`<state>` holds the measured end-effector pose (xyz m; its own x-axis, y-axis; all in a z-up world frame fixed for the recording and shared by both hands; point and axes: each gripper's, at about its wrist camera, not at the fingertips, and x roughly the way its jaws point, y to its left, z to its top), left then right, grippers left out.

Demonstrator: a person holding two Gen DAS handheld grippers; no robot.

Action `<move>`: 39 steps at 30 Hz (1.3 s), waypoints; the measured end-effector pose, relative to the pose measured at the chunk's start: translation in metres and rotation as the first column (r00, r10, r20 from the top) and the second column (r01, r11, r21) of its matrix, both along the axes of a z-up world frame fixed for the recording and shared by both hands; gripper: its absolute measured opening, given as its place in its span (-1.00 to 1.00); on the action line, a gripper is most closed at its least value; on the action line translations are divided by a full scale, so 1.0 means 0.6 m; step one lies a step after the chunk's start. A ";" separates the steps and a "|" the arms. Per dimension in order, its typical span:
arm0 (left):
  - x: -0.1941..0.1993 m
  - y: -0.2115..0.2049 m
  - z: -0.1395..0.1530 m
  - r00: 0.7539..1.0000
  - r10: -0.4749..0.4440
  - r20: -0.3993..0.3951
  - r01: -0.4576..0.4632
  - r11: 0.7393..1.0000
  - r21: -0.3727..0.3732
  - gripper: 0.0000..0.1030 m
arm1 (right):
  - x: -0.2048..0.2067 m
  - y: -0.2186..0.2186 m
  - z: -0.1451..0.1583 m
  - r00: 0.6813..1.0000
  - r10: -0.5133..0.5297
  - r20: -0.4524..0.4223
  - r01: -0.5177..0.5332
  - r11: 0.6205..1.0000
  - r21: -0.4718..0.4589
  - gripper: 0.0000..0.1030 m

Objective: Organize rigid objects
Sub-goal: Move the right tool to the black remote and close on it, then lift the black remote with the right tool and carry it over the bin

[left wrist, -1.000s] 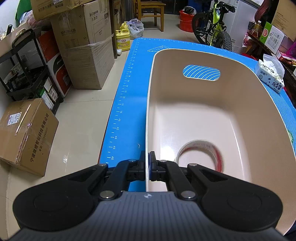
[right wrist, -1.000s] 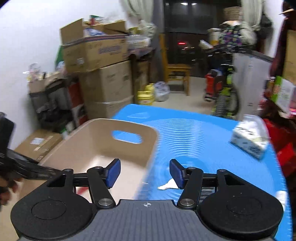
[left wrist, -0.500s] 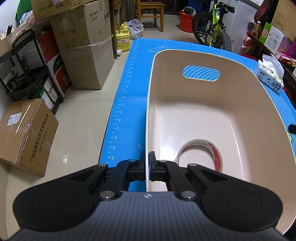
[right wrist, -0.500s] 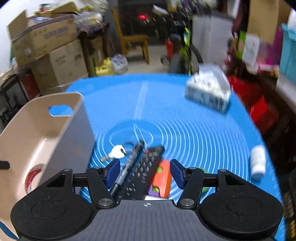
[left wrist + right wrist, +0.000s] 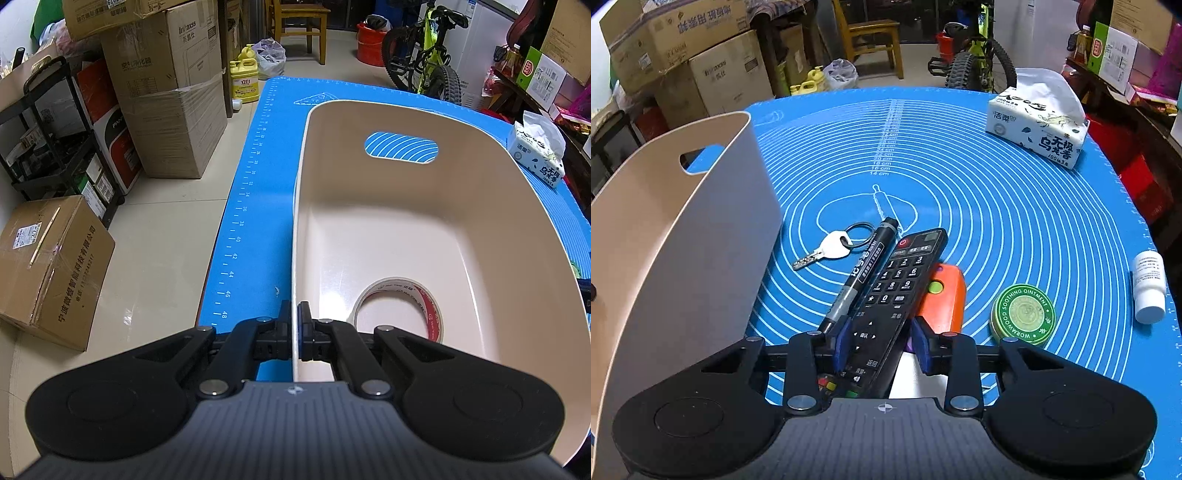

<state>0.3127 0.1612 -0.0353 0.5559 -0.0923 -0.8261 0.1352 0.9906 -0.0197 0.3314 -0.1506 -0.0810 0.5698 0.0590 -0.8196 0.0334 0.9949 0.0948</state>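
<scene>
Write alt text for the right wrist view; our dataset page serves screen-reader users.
The right gripper straddles a black remote on a blue mat, fingers open around it. Marker, key, orange block and ointment tin lie nearby; a beige bin stands left.

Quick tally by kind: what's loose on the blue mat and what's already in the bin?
In the beige bin:
Tape roll: 1

On the blue mat:
Key with ring: 1
Black marker: 1
Remote control: 1
Orange block: 1
Green ointment tin: 1
White bottle: 1
Tissue pack: 1

Total: 8
</scene>
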 end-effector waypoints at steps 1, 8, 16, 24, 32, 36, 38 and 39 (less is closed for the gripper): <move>0.000 0.000 0.000 1.000 0.001 -0.001 -0.001 1.000 0.000 -0.93 | 0.001 0.003 -0.001 1.000 0.004 0.000 -0.004 1.000 -0.011 -0.07; 0.000 0.001 0.000 1.000 0.000 -0.001 0.000 1.000 0.000 -0.93 | 0.005 0.009 0.005 0.999 0.009 0.039 -0.009 1.000 0.009 -0.39; 0.000 0.001 0.000 1.000 0.001 -0.001 -0.001 1.000 0.000 -0.92 | 0.021 0.031 -0.010 0.999 0.027 0.022 -0.026 0.998 -0.050 -0.36; 0.000 0.002 0.001 1.000 0.000 0.000 0.000 1.000 0.000 -0.92 | 0.032 0.027 -0.018 1.000 0.002 0.018 -0.002 0.999 -0.037 -0.39; 0.000 0.002 0.000 1.000 0.000 0.000 0.000 1.000 0.000 -0.92 | 0.033 0.020 -0.020 1.000 -0.010 0.013 0.010 1.000 -0.006 -0.40; 0.000 0.002 0.000 1.000 0.000 0.000 0.000 1.000 0.001 -0.92 | 0.028 0.016 -0.012 0.999 -0.029 0.024 0.029 1.000 0.000 -0.47; 0.000 0.003 0.000 1.000 0.000 0.000 0.000 1.000 0.000 -0.92 | 0.024 0.014 -0.003 0.998 -0.038 0.047 0.039 0.999 -0.005 -0.47; 0.000 0.003 0.000 1.000 0.000 0.000 0.000 1.000 0.000 -0.92 | 0.022 0.011 0.001 0.997 -0.045 0.055 0.045 0.999 0.001 -0.47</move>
<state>0.3127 0.1629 -0.0352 0.5556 -0.0925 -0.8263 0.1354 0.9906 -0.0198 0.3449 -0.1438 -0.0805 0.6162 0.0325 -0.7869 0.0727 0.9925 0.0979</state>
